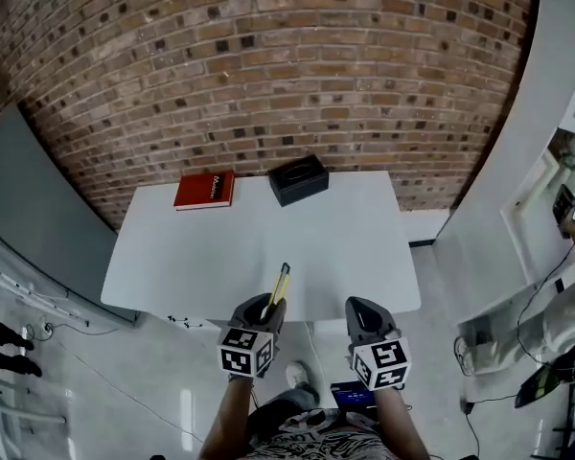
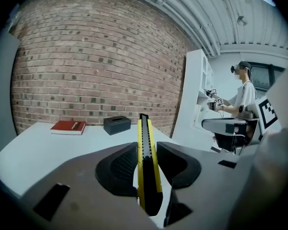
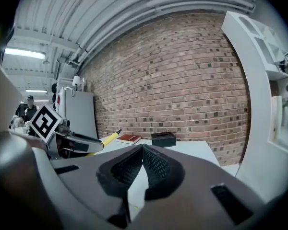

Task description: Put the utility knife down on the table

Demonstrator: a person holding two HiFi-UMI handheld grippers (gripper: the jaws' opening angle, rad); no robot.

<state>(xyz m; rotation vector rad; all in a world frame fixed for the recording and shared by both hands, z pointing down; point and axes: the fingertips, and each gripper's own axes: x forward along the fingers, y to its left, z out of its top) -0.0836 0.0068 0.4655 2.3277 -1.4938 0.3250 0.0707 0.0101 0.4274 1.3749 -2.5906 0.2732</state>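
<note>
Watched this one from the side. The left gripper (image 1: 265, 307) was clamped on the slim yellow-and-black plastic utility knife (image 1: 281, 288). It pinched the knife by its rear half, standing on edge between the dark ribbed pads (image 2: 119, 166), with the nose sticking out toward 12 o'clock and tilted up a bit. The knife wasn't down yet, just held over the 6 o'clock edge of the white rectangular table (image 1: 192, 257). From where the cameras sat I honestly couldn't tell how high off the top it was.

The right gripper (image 1: 362, 307) hung just beside it at the same near edge, claws pressed together on nothing.

At the far side sat a red hardcover book (image 1: 206, 189) around 11 o'clock and a black rectangular tissue box (image 1: 299, 179) at 12, both well apart from the knife, so no crowding there.

What worried me was the edge. With the grip that far back and the hand barely over the table, letting go right there looked like a good way to have the tail hang off and the whole thing tip onto the floor. Opening while the nose was angled up could also let it drop front-first and skid or bounce. It wanted pushing further toward 12 and levelling first.
</note>
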